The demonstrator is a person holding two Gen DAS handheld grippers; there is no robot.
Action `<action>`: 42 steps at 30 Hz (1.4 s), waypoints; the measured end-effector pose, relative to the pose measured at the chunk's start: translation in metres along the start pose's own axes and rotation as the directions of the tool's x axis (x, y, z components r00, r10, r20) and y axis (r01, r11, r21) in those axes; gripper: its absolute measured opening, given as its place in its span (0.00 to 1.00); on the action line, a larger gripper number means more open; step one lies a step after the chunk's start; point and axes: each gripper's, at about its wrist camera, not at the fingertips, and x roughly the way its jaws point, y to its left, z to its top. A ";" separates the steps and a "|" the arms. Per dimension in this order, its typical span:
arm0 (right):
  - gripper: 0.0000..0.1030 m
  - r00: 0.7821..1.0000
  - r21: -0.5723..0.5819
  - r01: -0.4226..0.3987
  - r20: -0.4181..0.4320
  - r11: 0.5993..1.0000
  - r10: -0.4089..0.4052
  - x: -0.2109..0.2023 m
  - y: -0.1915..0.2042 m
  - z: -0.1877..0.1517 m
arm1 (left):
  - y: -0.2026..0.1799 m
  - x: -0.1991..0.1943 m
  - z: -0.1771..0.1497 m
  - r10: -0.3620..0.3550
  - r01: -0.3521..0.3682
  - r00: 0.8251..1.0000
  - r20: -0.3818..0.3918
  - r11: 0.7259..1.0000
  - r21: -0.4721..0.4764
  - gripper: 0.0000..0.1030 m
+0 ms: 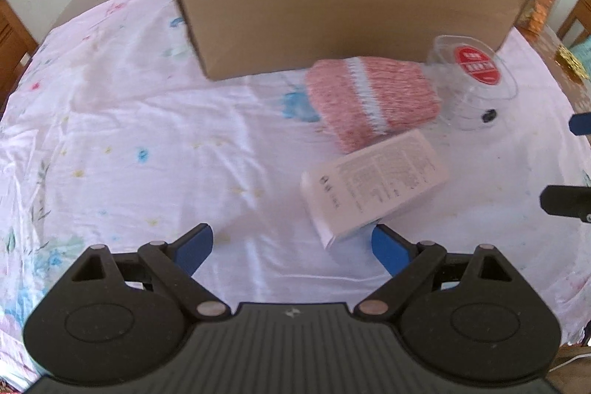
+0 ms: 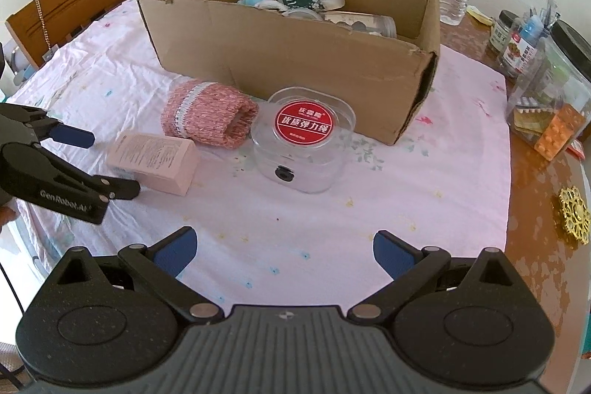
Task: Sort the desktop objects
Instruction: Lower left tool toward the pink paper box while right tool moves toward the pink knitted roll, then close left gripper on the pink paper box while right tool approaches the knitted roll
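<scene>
A small white carton lies on the flowered tablecloth, just beyond the left gripper, whose jaws are spread wide and empty. Touching its far end lies a pink knitted cuff, with a clear round container to its right. Behind stands a cardboard box. The right gripper gapes empty, near the container.

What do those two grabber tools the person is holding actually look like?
Both look alike. The left gripper and right gripper have a ribbed dark grey body, two round black side housings, black hinged links with silver pins, and blue pads on the fingers. Seen from the side, the left one carries white lettering reading GenRobot.AI.
</scene>
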 end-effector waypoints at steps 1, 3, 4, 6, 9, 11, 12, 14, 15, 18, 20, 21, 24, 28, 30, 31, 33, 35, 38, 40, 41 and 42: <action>1.00 1.000 -0.001 -0.001 0.000 1.000 0.001 0.000 0.000 0.000 | 0.003 0.000 0.000 0.005 -0.005 1.000 -0.001 1.000 -0.008 0.90; 1.00 1.000 -0.002 -0.002 -0.002 1.000 0.002 0.001 0.001 0.002 | 0.004 -0.001 -0.002 0.006 -0.006 1.000 -0.004 1.000 -0.013 0.90; 1.00 1.000 -0.002 -0.002 -0.003 1.000 0.002 0.002 0.001 0.002 | 0.002 -0.002 -0.003 -0.004 0.004 1.000 -0.004 1.000 -0.010 0.90; 1.00 1.000 -0.004 0.000 -0.005 1.000 0.000 0.003 0.001 0.003 | -0.003 -0.004 -0.005 -0.039 0.039 0.999 -0.007 0.999 -0.003 0.90; 1.00 1.000 -0.005 0.001 -0.009 1.000 -0.001 0.004 0.001 0.003 | -0.019 -0.004 -0.010 -0.062 0.062 0.998 0.001 0.998 0.018 0.93; 1.00 1.000 -0.005 0.007 -0.012 1.000 -0.007 0.005 0.000 0.003 | -0.030 -0.004 -0.011 -0.064 0.063 0.998 0.008 0.997 0.031 0.95; 1.00 1.000 -0.005 0.011 -0.015 1.000 -0.011 0.005 -0.001 0.002 | -0.034 -0.003 -0.011 -0.063 0.063 0.998 0.009 0.997 0.033 0.97; 1.00 1.000 -0.002 0.020 -0.021 1.000 -0.020 0.005 -0.004 0.001 | -0.042 -0.001 -0.009 -0.054 0.053 0.998 0.019 0.998 0.039 0.97; 1.00 0.999 0.000 0.024 -0.023 1.000 -0.024 0.005 -0.006 0.000 | -0.045 0.000 -0.007 -0.055 0.054 0.998 0.024 0.998 0.036 0.97; 1.00 0.999 0.010 0.034 -0.030 0.999 -0.034 0.005 -0.011 -0.003 | -0.050 0.004 0.000 -0.042 0.042 0.998 0.037 0.999 0.013 0.97; 1.00 0.999 0.014 0.038 -0.034 0.999 -0.037 0.006 -0.014 -0.005 | -0.051 0.007 0.006 -0.031 0.032 0.999 0.039 0.999 -0.017 0.97; 1.00 0.999 0.016 0.039 -0.037 0.999 -0.038 0.006 -0.015 -0.007 | -0.051 0.008 0.008 -0.030 0.031 0.999 0.040 0.999 -0.032 0.97; 1.00 0.998 0.020 0.037 -0.049 0.999 -0.036 0.008 -0.016 -0.009 | -0.050 0.011 0.013 -0.018 0.021 0.999 0.042 0.997 -0.067 0.97; 1.00 0.997 0.012 0.029 -0.066 1.000 -0.028 0.013 -0.015 -0.013 | -0.045 0.012 0.014 -0.019 0.024 0.998 0.052 0.994 -0.104 0.95; 1.00 0.997 0.006 0.024 -0.074 1.000 -0.024 0.015 -0.013 -0.013 | -0.042 0.011 0.014 -0.012 0.018 0.998 0.055 0.994 -0.110 0.91; 1.00 0.997 0.003 0.022 -0.077 1.000 -0.022 0.016 -0.012 -0.013 | -0.040 0.010 0.014 -0.007 0.014 0.998 0.057 0.994 -0.111 0.91; 1.00 0.997 -0.006 0.017 -0.079 1.000 -0.017 0.018 -0.009 -0.012 | -0.035 0.010 0.014 -0.003 0.010 0.998 0.057 0.992 -0.122 0.91; 1.00 0.997 -0.018 0.014 -0.078 1.000 -0.015 0.019 -0.006 -0.010 | -0.030 0.011 0.015 0.010 -0.002 0.998 0.054 0.989 -0.146 0.91; 1.00 0.997 -0.033 0.009 -0.081 0.999 -0.012 0.023 0.000 -0.006 | -0.031 0.013 0.020 -0.005 0.013 0.999 0.054 0.989 -0.150 0.91; 1.00 0.997 -0.043 0.006 -0.080 0.999 -0.010 0.025 0.004 -0.003 | -0.035 0.013 0.022 0.003 0.005 0.998 0.057 0.991 -0.136 0.91; 1.00 0.997 -0.046 0.006 -0.079 0.999 -0.009 0.025 0.006 -0.002 | -0.036 0.012 0.021 0.008 0.001 0.998 0.065 0.992 -0.125 0.91; 1.00 0.997 -0.049 0.005 -0.079 0.999 -0.009 0.025 0.008 -0.001 | -0.035 0.011 0.021 0.008 0.001 0.997 0.074 0.993 -0.120 0.91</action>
